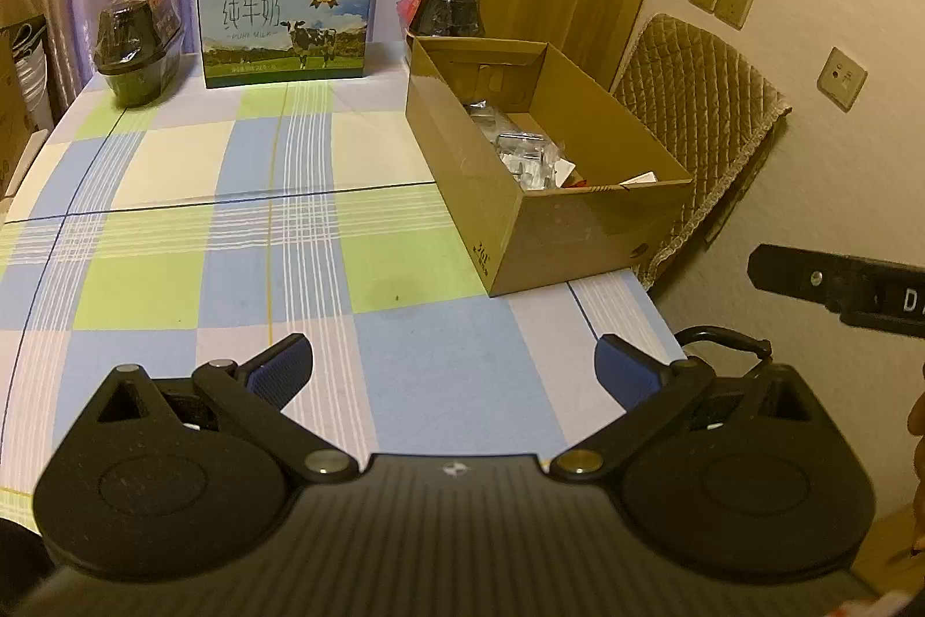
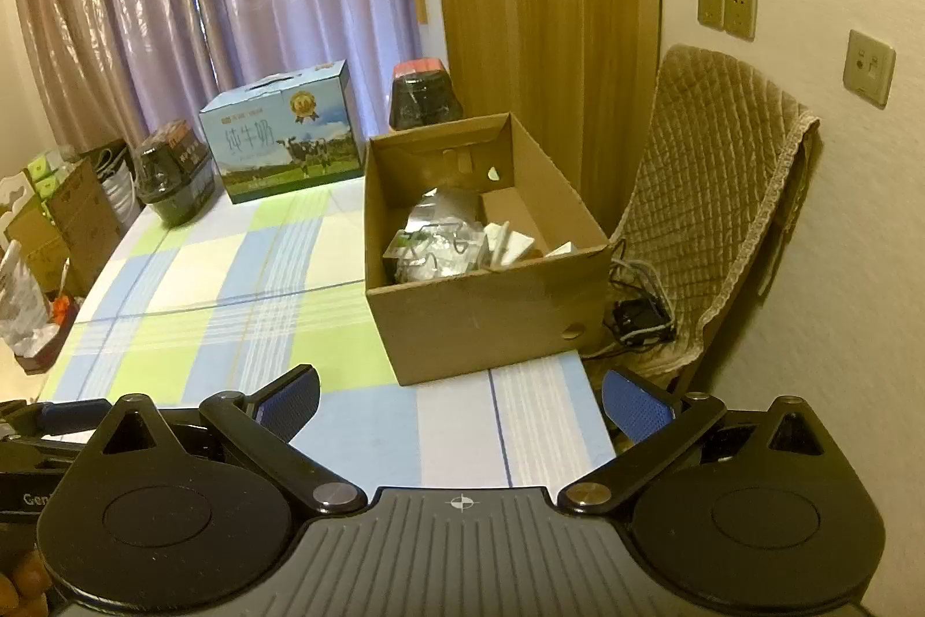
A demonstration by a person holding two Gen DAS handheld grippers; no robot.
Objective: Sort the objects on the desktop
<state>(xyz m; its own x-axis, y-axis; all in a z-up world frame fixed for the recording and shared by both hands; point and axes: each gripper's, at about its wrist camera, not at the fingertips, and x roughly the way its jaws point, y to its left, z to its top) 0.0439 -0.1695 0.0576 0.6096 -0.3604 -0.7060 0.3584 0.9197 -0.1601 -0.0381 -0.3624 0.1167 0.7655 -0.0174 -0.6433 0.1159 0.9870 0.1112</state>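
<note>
An open cardboard box (image 1: 555,235) (image 2: 485,316) stands on the right side of the checked tablecloth (image 1: 243,224) (image 2: 231,281). Inside it lie clear plastic bags of small parts (image 1: 523,148) (image 2: 442,244) and white pieces (image 2: 511,244). My left gripper (image 1: 454,374) hovers open over the near table edge, nothing between its blue pads. My right gripper (image 2: 461,403) is open too, near the table's front right corner, short of the box. In the left wrist view the right gripper's finger (image 1: 809,277) pokes in at the right edge.
At the table's back stand a blue milk carton (image 1: 283,24) (image 2: 283,134) and two dark wrapped jars (image 1: 136,44) (image 1: 445,7). A quilted chair (image 1: 699,119) (image 2: 722,200) stands right of the box, with cables and a black adapter (image 2: 636,316) on it. Cardboard boxes (image 2: 69,224) and bags sit left on the floor.
</note>
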